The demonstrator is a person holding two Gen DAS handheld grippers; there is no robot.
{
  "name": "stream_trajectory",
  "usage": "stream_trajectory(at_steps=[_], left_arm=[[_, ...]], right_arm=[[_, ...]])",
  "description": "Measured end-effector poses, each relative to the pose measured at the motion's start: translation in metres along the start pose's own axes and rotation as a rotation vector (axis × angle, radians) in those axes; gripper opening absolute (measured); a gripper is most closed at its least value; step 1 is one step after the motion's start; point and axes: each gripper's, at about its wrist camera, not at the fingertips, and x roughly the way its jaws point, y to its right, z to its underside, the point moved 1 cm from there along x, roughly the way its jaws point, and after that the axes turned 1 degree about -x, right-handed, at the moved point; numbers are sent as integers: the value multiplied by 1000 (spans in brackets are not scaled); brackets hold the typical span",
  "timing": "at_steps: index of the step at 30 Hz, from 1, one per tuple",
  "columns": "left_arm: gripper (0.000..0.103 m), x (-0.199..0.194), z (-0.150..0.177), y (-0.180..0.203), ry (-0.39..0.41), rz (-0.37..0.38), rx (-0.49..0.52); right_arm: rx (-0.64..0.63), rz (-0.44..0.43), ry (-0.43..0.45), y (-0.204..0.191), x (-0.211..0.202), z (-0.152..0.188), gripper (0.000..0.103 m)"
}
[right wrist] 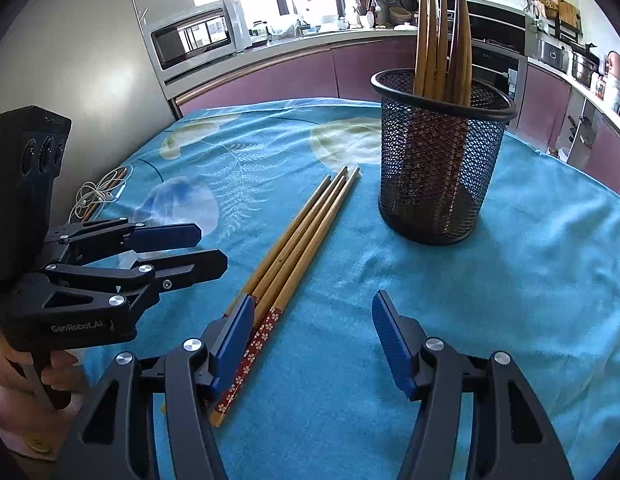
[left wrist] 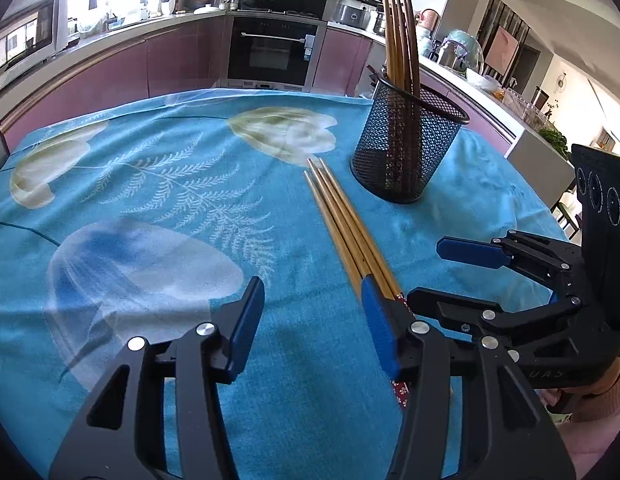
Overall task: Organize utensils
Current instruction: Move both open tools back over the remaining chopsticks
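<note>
Several wooden chopsticks (left wrist: 343,224) lie side by side on the blue floral tablecloth (left wrist: 150,184), their red patterned ends toward me; they also show in the right wrist view (right wrist: 298,248). A black mesh holder (left wrist: 405,144) stands upright beyond them with several chopsticks inside; it also shows in the right wrist view (right wrist: 441,164). My left gripper (left wrist: 313,320) is open and empty, its right finger beside the chopsticks' near ends. My right gripper (right wrist: 313,340) is open and empty, its left finger next to the same ends. Each gripper shows in the other's view, left (right wrist: 182,248) and right (left wrist: 461,276).
White earphones with a coiled cable (right wrist: 100,194) lie at the table's left edge. Kitchen counters, an oven (left wrist: 274,50) and a microwave (right wrist: 198,38) stand beyond the table. The tablecloth (right wrist: 529,280) lies bare to the right of the holder.
</note>
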Motion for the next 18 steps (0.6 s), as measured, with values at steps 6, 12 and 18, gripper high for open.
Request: stream_trajectory(at_steps=[6, 12, 18], left_arm=[[50, 2, 2, 1, -6, 1, 3], [50, 3, 3, 1, -8, 2, 3], [50, 6, 4, 4, -13, 6, 13]], right_arm=[[-23, 29, -10, -5, 4, 2, 59], [-24, 46, -20, -4, 7, 4, 59], [-17, 49, -24, -2, 6, 5, 59]])
